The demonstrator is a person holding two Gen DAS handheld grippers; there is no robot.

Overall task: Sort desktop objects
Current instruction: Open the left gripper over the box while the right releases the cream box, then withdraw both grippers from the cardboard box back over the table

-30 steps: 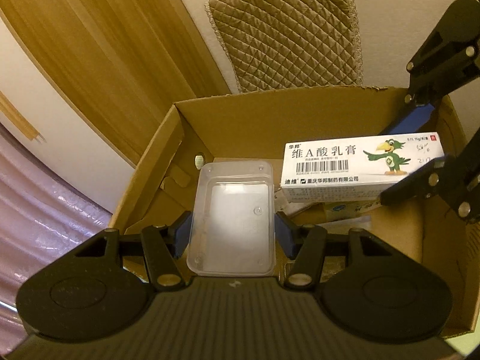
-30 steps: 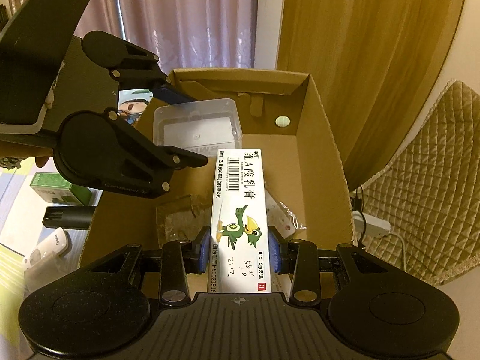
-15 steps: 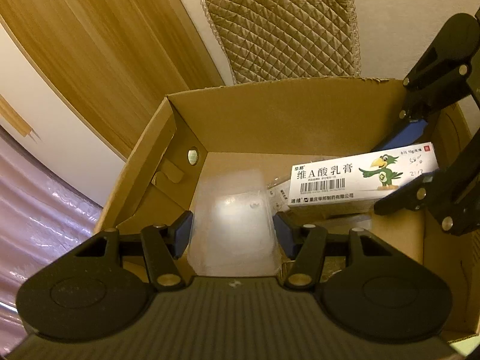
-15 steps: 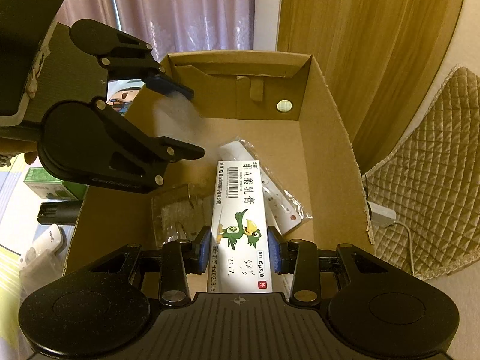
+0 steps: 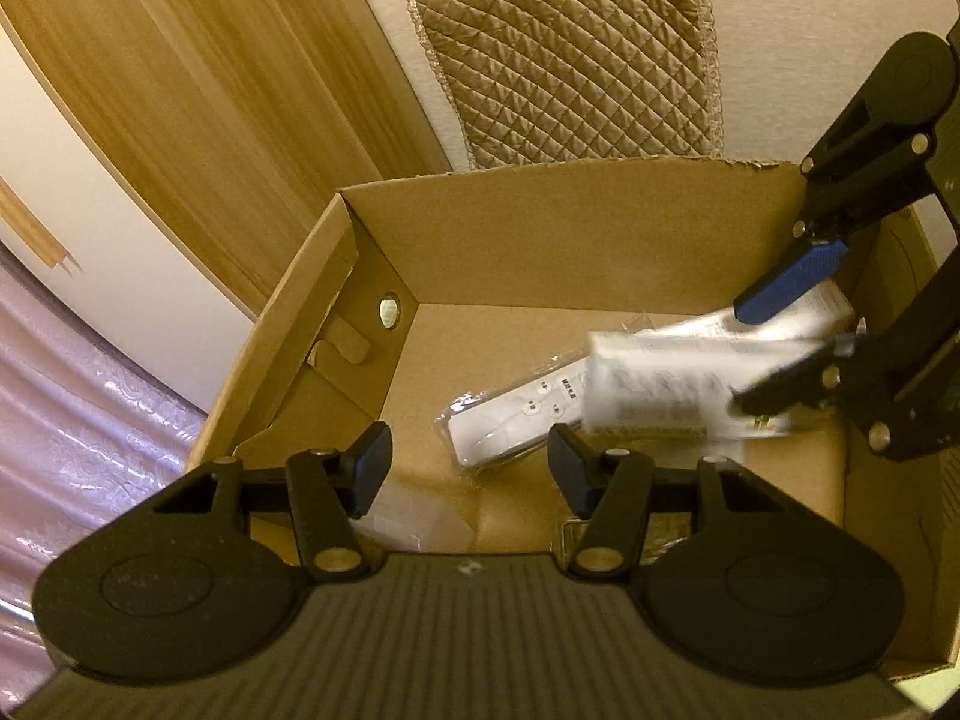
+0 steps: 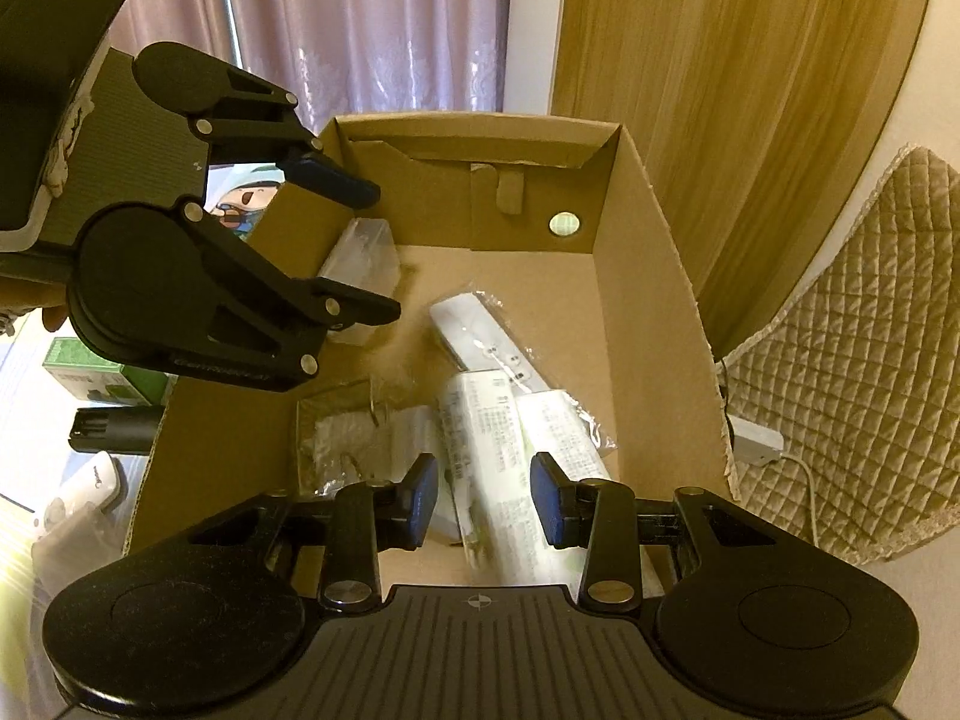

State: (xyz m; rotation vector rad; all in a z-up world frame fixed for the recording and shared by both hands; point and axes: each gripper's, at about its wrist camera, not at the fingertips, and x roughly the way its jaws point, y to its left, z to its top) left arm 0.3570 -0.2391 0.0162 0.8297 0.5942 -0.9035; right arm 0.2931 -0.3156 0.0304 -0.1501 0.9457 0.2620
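Observation:
Both grippers hang over an open cardboard box [image 5: 540, 240] [image 6: 648, 276]. My left gripper [image 5: 468, 468] is open and empty; it also shows in the right wrist view [image 6: 372, 252]. The clear plastic case [image 6: 363, 264] leans against the box's left wall below it. My right gripper [image 6: 483, 501] is open; it also shows in the left wrist view [image 5: 774, 348]. The white ointment carton [image 6: 504, 474] [image 5: 660, 396] is blurred and lies below its fingers, free of them. A bagged white remote [image 5: 516, 414] [image 6: 486, 342] lies on the box floor.
A clear packet [image 6: 342, 432] lies in the box's near left corner. Outside the box on the left are a green box [image 6: 102, 378], a black cylinder [image 6: 114, 429] and a white device [image 6: 84, 489]. A quilted pad [image 5: 576, 54] and a wooden panel stand behind.
My left gripper has opened and the clear plastic case has dropped into the box. My right gripper has opened and the ointment carton has fallen from it onto the items below.

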